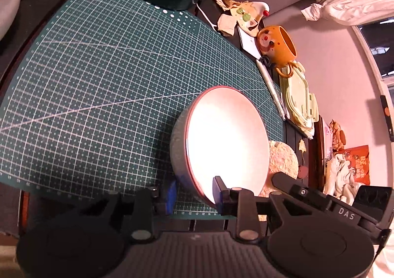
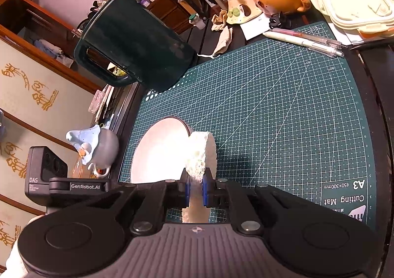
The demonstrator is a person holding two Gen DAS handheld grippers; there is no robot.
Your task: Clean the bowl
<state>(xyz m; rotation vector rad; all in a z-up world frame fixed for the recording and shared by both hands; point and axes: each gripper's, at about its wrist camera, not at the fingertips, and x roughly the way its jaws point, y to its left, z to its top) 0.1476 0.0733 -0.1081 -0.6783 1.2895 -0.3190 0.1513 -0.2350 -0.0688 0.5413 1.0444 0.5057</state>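
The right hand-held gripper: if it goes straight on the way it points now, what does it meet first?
The right hand-held gripper is shut on the sponge, which sticks out ahead. Straight on, the sponge would probably press first on the bowl at its rim; it seems already at the rim, though depth is unclear.

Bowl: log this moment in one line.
left gripper: grips bowl rim, tilted | right gripper: shut on sponge beside bowl | cutting mat beneath

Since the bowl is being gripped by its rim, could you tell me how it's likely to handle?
The bowl looks glazed and glossy, so probably slippery in the left gripper, which pinches only its rim. It seems rigid ceramic, likely heavy for its size and breakable if dropped. Tilted on the cutting mat, it may swing or roll when the sponge pushes it.
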